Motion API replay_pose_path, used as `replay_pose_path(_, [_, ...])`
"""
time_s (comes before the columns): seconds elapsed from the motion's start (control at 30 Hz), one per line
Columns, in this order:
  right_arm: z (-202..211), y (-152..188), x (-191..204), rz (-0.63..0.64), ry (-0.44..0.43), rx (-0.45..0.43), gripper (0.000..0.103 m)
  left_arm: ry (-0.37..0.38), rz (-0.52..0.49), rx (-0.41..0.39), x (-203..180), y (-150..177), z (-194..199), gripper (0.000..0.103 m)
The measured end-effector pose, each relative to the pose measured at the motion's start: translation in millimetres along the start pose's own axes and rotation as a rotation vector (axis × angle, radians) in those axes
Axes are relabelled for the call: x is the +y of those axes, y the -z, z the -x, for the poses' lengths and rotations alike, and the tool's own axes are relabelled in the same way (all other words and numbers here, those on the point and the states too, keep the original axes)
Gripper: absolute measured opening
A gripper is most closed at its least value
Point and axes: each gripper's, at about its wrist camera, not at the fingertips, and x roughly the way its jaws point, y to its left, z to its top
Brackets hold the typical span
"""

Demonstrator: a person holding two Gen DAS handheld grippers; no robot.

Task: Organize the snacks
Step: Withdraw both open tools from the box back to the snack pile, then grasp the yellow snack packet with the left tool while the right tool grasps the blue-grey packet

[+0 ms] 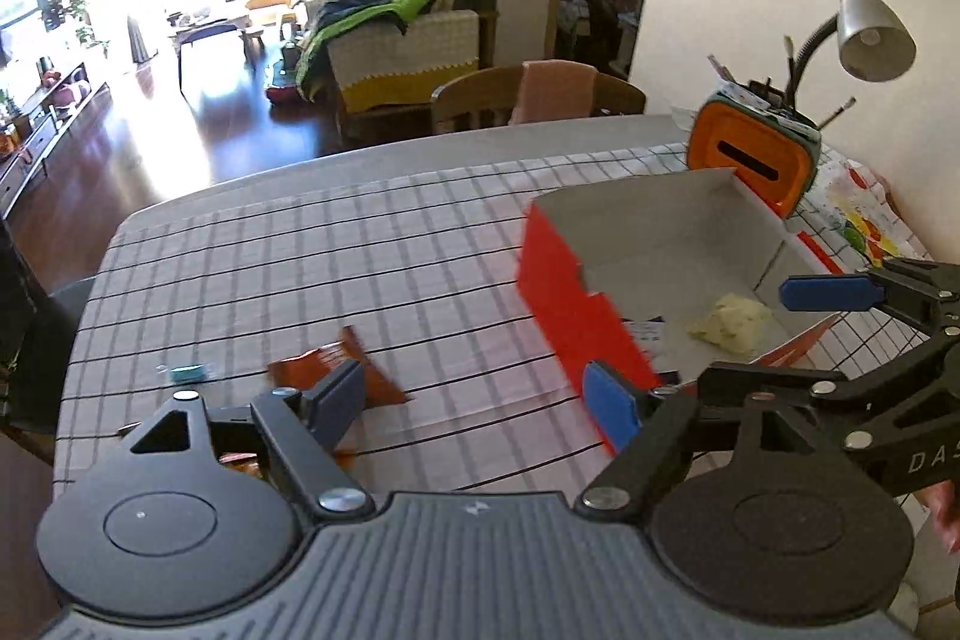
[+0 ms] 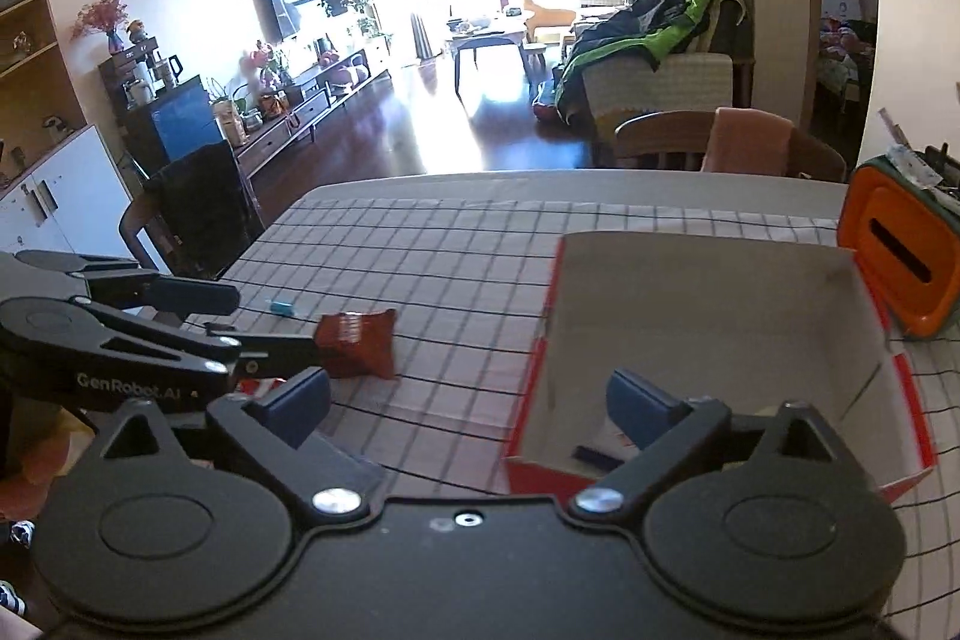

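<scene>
A: Both grippers empty?
B: Yes. Left gripper (image 1: 480, 391) and right gripper (image 2: 471, 400) fingers spread wide. Brown snack packet (image 2: 359, 343) lies on the table (image 2: 456, 250), left of the red box (image 2: 708, 334); its print is blurred.
A: Inside?
B: A pale yellow lump (image 1: 729, 323), partly cut off.

Matt cardboard box (image 2: 708, 316), checked cloth table cover (image 2: 456, 244), glossy brown snack packet (image 2: 360, 340)

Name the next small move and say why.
Probably bring the left gripper down on the brown snack packet to pick it up: both grippers are open and empty, the packet lies on the tablecloth outside the red box, close to the left fingers.
</scene>
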Motion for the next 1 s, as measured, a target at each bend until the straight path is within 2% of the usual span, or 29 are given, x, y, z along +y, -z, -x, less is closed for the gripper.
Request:
replay_pose_path(0.37, [-26.8, 13.6, 47.2, -0.018, 0.016, 0.040, 0.103, -0.034, 0.049, -0.060, 73.9, 36.3, 22.3, 0.088])
replay_pose_path(0.47, [-37.0, 23.0, 62.1, -0.007, 0.002, 0.057, 0.103, -0.055, 0.054, -0.058, 93.8, 46.2, 23.4, 0.093])
replay_pose_path(0.7, [-71.7, 43.9, 92.2, 0.128, -0.019, 0.136, 0.103, -0.079, 0.077, 0.005, 140.4, 69.1, 16.2, 0.094])
replay_pose_path(1.0, [-119.5, 61.1, 105.1, 0.243, -0.057, 0.230, 0.102, -0.105, 0.153, 0.098, 179.7, 103.6, -11.1, 0.094])
